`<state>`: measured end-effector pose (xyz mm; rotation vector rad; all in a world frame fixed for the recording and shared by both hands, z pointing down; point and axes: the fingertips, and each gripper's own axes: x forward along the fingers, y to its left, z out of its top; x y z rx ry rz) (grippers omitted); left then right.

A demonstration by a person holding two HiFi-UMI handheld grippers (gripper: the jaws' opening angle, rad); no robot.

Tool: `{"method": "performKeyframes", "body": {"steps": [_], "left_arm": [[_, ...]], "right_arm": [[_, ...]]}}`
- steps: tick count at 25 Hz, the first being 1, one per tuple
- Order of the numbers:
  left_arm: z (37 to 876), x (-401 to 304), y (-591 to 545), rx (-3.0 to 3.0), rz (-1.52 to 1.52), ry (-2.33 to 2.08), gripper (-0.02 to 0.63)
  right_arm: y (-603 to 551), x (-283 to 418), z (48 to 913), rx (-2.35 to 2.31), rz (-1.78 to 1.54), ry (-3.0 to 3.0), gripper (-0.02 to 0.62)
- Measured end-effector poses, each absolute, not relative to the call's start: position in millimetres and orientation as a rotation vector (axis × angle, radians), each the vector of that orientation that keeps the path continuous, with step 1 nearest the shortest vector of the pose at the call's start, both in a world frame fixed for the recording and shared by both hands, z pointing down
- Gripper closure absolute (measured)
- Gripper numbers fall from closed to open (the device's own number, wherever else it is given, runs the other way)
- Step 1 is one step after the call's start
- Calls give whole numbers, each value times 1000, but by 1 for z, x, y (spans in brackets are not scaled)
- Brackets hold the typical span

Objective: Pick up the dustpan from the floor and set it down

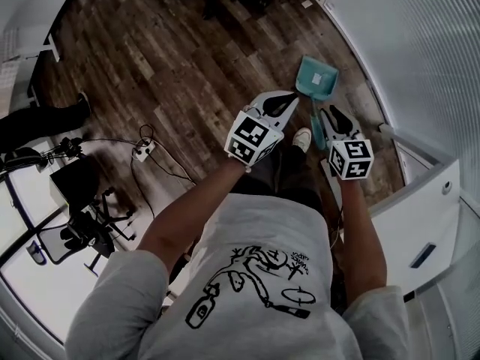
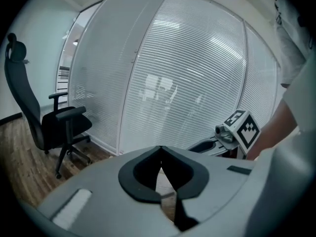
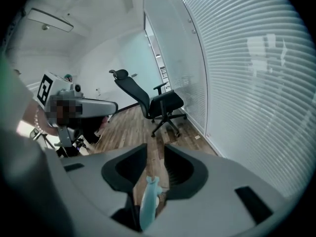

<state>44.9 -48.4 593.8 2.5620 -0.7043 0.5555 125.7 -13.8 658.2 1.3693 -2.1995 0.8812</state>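
The teal dustpan point(image 1: 316, 78) lies out ahead of me over the wood floor, its handle running back toward my right gripper point(image 1: 328, 112). In the right gripper view the teal handle point(image 3: 149, 201) sits between the jaws, and the right gripper point(image 3: 155, 157) is shut on it. Whether the pan touches the floor I cannot tell. My left gripper point(image 1: 292, 98) hovers just left of the pan. Its jaws meet at the tips in the left gripper view, so the left gripper point(image 2: 160, 149) is shut and holds nothing.
A glass wall with white blinds point(image 2: 187, 73) runs along the right. A black office chair point(image 3: 154, 102) stands by it. A white cabinet point(image 1: 429, 216) is at my right, a power strip with cables point(image 1: 142, 152) and a chair base point(image 1: 94, 223) at my left.
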Motion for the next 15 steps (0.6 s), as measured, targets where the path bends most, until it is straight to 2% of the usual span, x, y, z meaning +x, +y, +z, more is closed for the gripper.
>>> {"method": "performKeyframes", "body": {"steps": [15], "left_arm": [[458,37,-61,2594,323,-760,604]], "right_arm": [[-36,132,503,1456,668,-2299,506]]}}
